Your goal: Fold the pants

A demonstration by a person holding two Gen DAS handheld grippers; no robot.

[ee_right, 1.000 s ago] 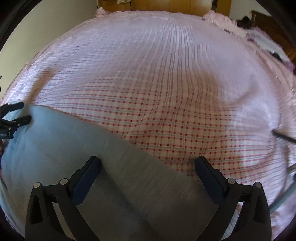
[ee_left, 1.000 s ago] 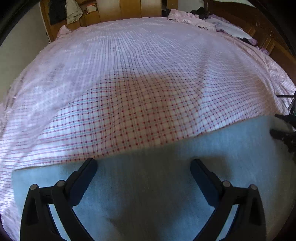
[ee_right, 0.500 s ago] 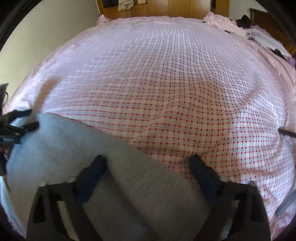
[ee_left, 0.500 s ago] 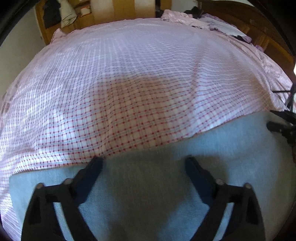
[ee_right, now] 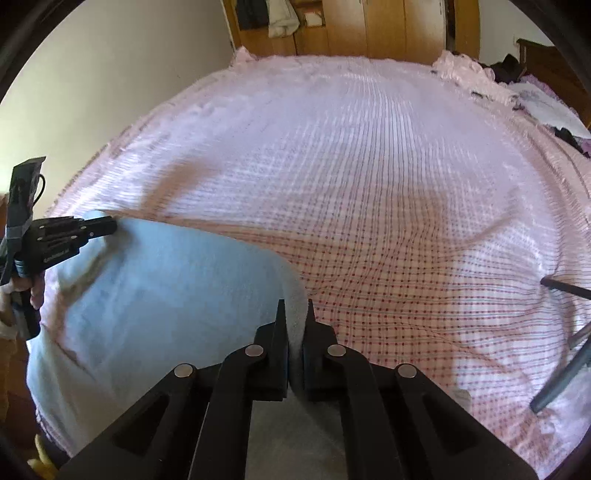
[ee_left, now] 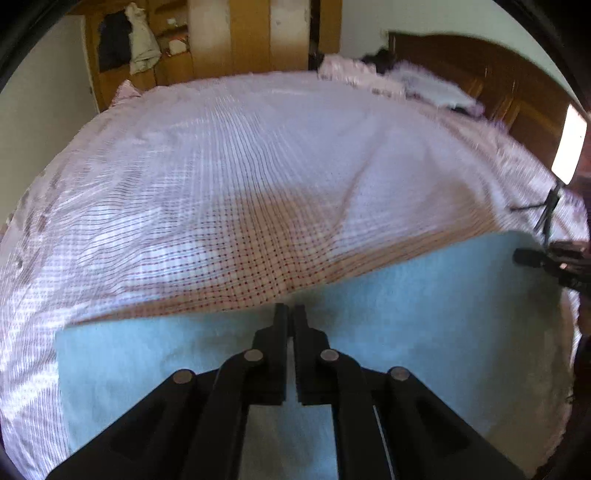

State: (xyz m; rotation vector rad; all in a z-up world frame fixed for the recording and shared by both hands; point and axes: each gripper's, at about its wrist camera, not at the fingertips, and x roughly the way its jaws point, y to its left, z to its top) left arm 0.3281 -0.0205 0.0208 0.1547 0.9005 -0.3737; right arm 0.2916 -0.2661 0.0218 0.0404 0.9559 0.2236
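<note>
1. Seen from the left wrist view, the left gripper (ee_left: 290,310) stood at 6 o'clock with its two black fingers (ee_left: 280,332) drawn together after just closing, only a thin slit showing between the tips. They were clamped on the far edge of the light blue pants (ee_left: 424,314), which filled the lower half of the frame from 8 o'clock to 3 o'clock. Beyond the pants, the pink checked bedspread (ee_left: 258,177) ran up to 12 o'clock, where a wooden wardrobe (ee_left: 236,37) stood with clothes hanging at 11 o'clock. At 3 o'clock the right gripper (ee_left: 528,257) touched the pants' edge, its tips dark and blurred. A wooden headboard (ee_left: 480,62) sat at 1 o'clock.

2. Next, in the right wrist view, the right gripper (ee_right: 295,314) sat at 6 o'clock, its jaws having just closed, and a fold of the pants (ee_right: 166,280) stood pinched upright between the fingers (ee_right: 279,332). The blue cloth spread from 6 o'clock out to 9 o'clock, where the left gripper (ee_right: 110,225) was pressed to its far corner, held by a hand (ee_right: 33,291). The bedspread (ee_right: 369,166) covered the rest, up to the wardrobe (ee_right: 351,26) at 12 o'clock. Dark tripod legs (ee_right: 561,373) crossed at 3 to 4 o'clock.
</note>
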